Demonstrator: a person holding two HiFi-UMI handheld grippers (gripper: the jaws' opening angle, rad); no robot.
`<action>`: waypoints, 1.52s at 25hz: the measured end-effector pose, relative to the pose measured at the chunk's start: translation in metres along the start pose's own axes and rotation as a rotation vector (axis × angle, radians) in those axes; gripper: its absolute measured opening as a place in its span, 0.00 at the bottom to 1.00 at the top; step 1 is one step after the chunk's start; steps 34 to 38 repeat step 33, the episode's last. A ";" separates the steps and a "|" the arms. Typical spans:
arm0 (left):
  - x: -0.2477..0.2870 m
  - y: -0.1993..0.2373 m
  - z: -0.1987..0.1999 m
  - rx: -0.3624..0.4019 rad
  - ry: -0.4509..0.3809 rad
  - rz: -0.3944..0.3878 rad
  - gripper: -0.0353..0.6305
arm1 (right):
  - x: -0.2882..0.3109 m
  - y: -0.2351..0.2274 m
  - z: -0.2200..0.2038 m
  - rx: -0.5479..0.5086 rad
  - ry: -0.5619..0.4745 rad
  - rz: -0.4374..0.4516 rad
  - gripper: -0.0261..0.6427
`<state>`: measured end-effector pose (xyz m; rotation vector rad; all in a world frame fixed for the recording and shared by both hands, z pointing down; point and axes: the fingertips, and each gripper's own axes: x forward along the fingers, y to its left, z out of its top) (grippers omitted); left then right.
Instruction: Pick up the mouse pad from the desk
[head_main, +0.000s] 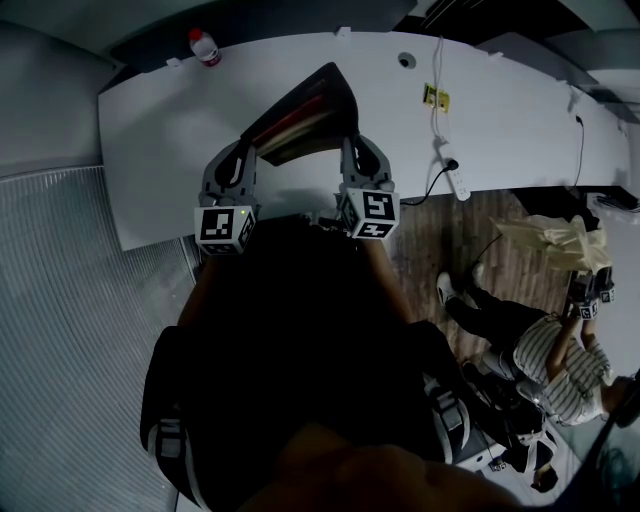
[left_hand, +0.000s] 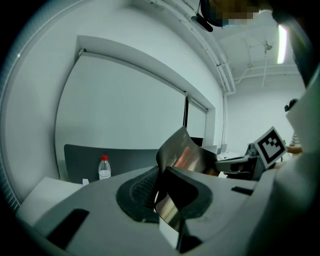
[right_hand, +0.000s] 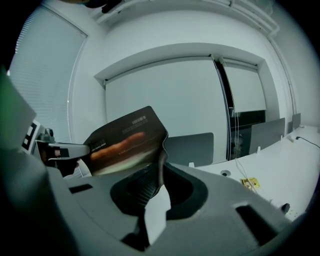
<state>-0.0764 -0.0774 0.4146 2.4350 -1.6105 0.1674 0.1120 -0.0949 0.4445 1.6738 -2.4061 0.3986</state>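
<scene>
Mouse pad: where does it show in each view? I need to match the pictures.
Head view: the mouse pad is upper centre, over the white desk.
Left gripper view: centre, rising to the right out of the closed jaws.
Right gripper view: left of centre, rising to the left out of the closed jaws.
Shared landmark: the desk, at lower left and lower right.

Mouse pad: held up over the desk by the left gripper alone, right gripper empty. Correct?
Not quite. The right gripper is not empty: the right gripper view shows its fingers shut on the mouse pad too. The left gripper also grips it, over the desk.
</scene>
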 end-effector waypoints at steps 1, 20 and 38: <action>-0.002 0.000 0.004 -0.006 0.005 0.007 0.10 | -0.001 0.001 0.001 -0.001 -0.003 0.000 0.08; -0.016 0.003 0.003 -0.011 -0.010 0.003 0.10 | -0.011 0.013 -0.003 -0.002 0.005 -0.009 0.08; -0.026 0.004 0.009 -0.014 -0.004 0.022 0.10 | -0.014 0.020 0.001 -0.001 -0.008 0.009 0.08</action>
